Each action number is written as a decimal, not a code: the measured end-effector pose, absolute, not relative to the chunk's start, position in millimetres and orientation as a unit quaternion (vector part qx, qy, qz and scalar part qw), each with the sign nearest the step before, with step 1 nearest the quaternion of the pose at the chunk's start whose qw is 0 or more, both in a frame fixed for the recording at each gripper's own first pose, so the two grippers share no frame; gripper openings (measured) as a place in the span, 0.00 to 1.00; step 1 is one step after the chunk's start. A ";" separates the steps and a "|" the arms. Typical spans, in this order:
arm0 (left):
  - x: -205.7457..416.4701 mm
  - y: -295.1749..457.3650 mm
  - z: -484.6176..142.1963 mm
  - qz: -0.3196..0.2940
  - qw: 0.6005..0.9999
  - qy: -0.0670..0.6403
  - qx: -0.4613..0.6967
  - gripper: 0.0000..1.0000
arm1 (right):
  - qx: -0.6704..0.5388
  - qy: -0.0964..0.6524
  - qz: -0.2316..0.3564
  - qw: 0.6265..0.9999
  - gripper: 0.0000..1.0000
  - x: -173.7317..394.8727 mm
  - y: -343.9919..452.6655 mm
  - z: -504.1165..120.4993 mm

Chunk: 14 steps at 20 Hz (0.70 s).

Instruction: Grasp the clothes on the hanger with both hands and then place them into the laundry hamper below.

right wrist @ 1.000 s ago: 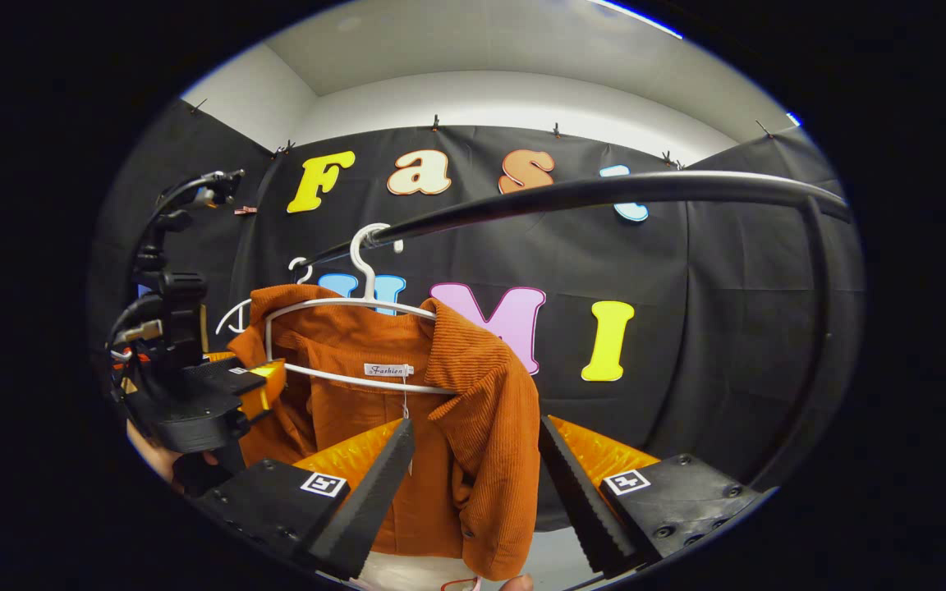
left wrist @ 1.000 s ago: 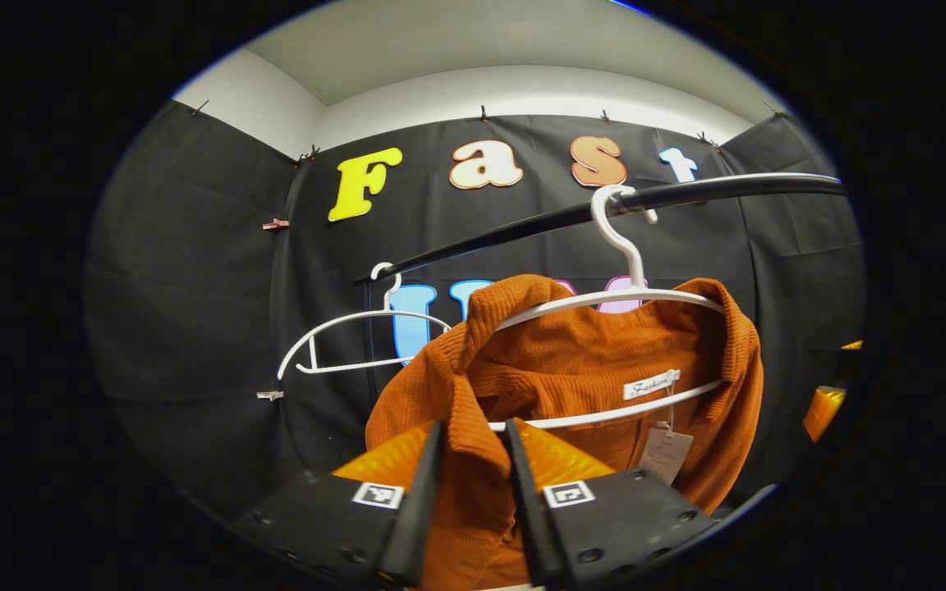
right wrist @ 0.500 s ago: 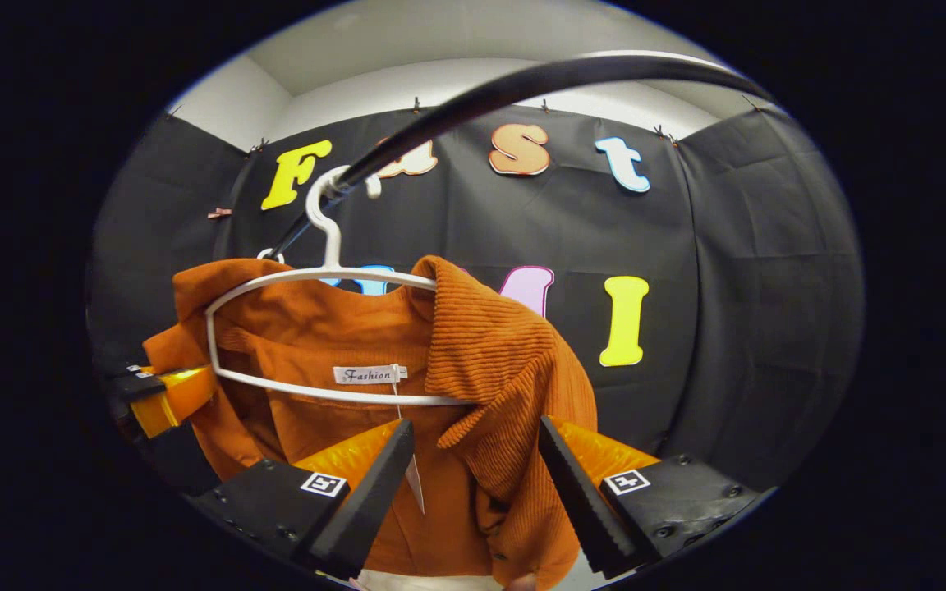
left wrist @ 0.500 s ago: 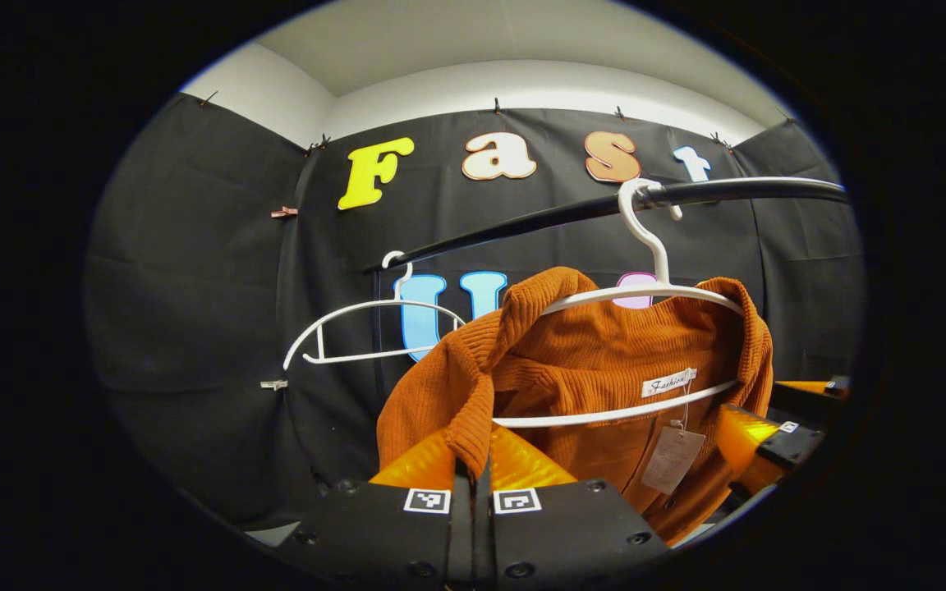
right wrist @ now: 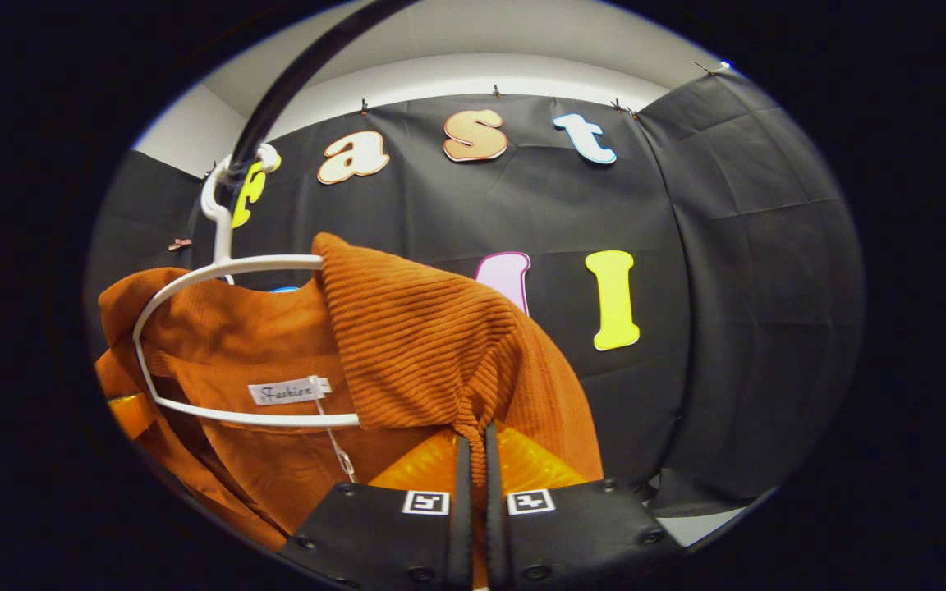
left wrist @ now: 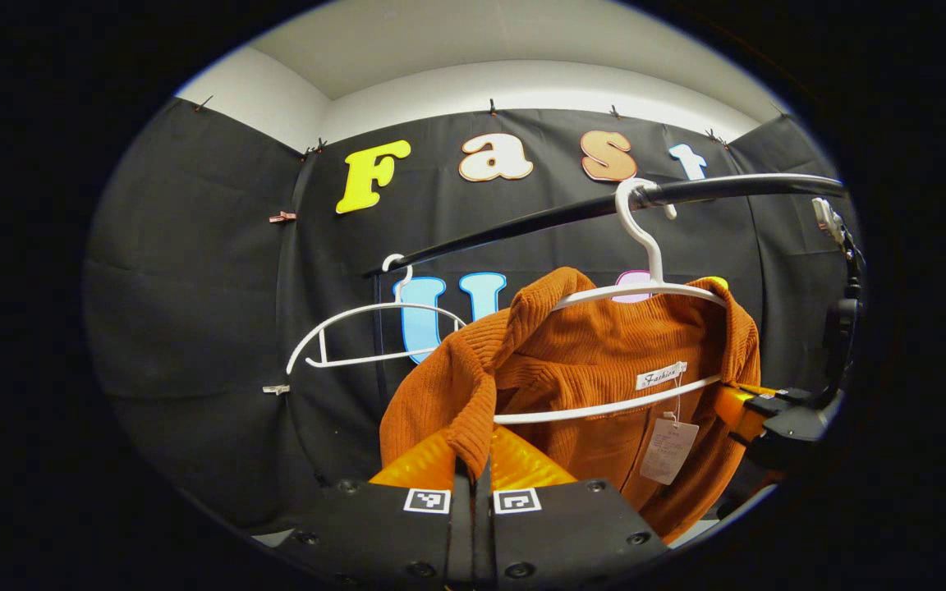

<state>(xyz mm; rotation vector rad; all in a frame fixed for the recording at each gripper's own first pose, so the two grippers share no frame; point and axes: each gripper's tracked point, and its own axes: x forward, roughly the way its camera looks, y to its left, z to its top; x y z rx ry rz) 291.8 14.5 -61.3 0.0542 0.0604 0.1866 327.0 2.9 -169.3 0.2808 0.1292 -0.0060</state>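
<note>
Both tongs are clamped on the collar of a rust-orange corduroy shirt (left wrist: 596, 361) that hangs on a white plastic hanger (left wrist: 641, 279) hooked over a dark metal rail (left wrist: 522, 228): the left tongs (left wrist: 473, 472) pinch the collar's edge on one side, the right tongs (right wrist: 473, 447) pinch the ribbed fold on the other, each pair closed with only a thin wedge of cloth between the fingers. The hamper named in the task lies somewhere below. The danger, judging from how things hang, is that the garment is draped over the hanger's shoulders with its lower crossbar running across the open neck; a straight downward pull could drag hanger and shirt together, jerk the hook off the rail, or let the narrow pinches slide off the collar. A paper swing tag (left wrist: 668, 450) on a thin string dangles against the bar and could snag there. The cloth is thick, ridged corduroy, soft and slumping, likely grippy between the pads yet heavy enough to pull free of a shallow bite. The hanger is smooth, slender, curved rod, so fabric should slip along it if lifted clear first. A second, bare white hanger (left wrist: 374, 332) hangs farther along the same glossy round rail, against the matte black cloth wall (right wrist: 727, 271).
</note>
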 end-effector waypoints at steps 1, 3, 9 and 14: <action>292.4 15.9 -60.1 0.093 0.995 0.030 0.028 0.04 | 0.159 0.070 0.012 0.985 0.10 325.4 6.6 -169.6; 293.1 16.0 -57.1 0.093 0.995 0.026 0.034 0.04 | 0.190 0.103 0.049 0.975 0.04 325.1 16.4 -177.8; 293.4 15.5 -61.9 0.064 0.995 0.077 0.015 0.05 | 0.279 0.212 0.155 0.924 0.04 303.8 32.2 -174.6; 287.7 26.0 -63.8 0.048 0.989 0.142 -0.018 0.05 | 0.306 0.296 0.223 0.877 0.04 288.0 29.1 -172.7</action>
